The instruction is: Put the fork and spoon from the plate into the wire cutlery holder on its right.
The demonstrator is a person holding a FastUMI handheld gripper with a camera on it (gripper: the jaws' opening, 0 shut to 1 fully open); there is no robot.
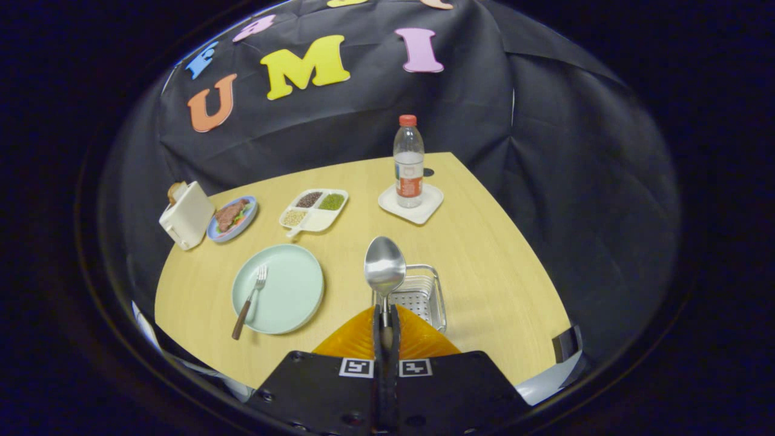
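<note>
1. The gripper [386,315], low in the centre of the frame, has its two fingers pressed together on the neck of the spoon [384,268] — a firm pinch, with the bowl standing up and away from the fingers.
2. The spoon is off the plate and held in the air; its bowl lies in front of the left rear corner of the wire cutlery holder [419,295], which sits on the wooden table [496,272] just right of centre, partly hidden behind the fingers.
3. The fork [251,300] lies on the pale green plate [284,290] in the lower left of the frame, tines toward the middle, its brown handle sticking out over the near-left rim.
4. By my reading, the step in hand is carrying the spoon to the holder; the fork's turn has not come.
5. The next move calls for shifting the spoon a little right and over the basket's opening, lowering it inside the wire walls, and only then parting the fingers — let go too early and it could land on the rim or the table.
6. Further back stand a water bottle [408,162] on a white coaster [412,204], a divided tray of grains [313,209], a small plate of food [232,218] and a toaster [186,215], all well apart from the path.
</note>
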